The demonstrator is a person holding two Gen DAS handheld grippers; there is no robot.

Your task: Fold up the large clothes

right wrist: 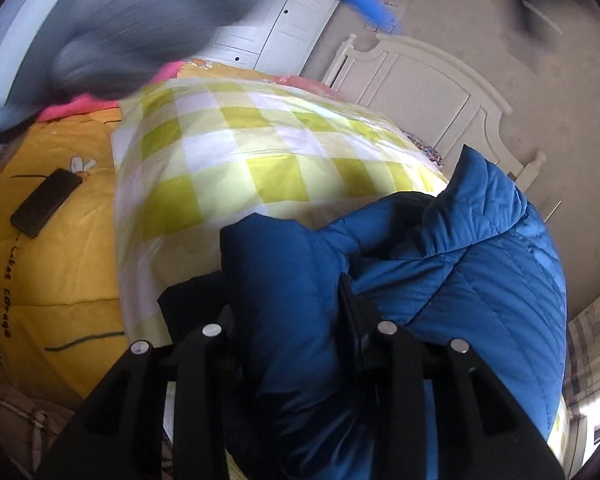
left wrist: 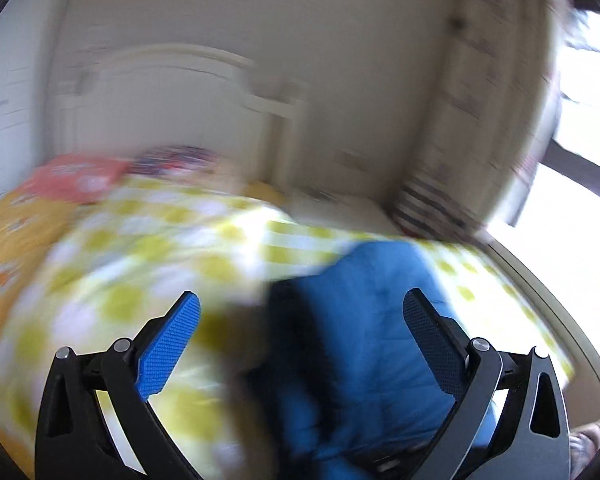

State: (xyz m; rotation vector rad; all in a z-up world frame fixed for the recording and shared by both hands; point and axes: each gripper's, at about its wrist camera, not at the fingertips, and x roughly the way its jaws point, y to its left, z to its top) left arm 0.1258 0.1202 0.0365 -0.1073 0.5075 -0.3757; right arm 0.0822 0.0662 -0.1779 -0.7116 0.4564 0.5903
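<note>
Blue padded jacket lying on a yellow-checked quilt on the bed.

The right gripper is clamped on a fold of the jacket. The blurred left wrist view shows the left gripper spread wide above the jacket, holding nothing. Only the right wrist view shows a dark phone on the orange sheet.

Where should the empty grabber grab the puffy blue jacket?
A judgement: the left hand-held gripper is open, empty, above the blue jacket. The right hand-held gripper already pinches a near fold. The raised, peaked edge at the far right stands off the checked quilt, so it looks easiest to pinch, coming down from above with a finger on each side of that thin ridge.
</note>
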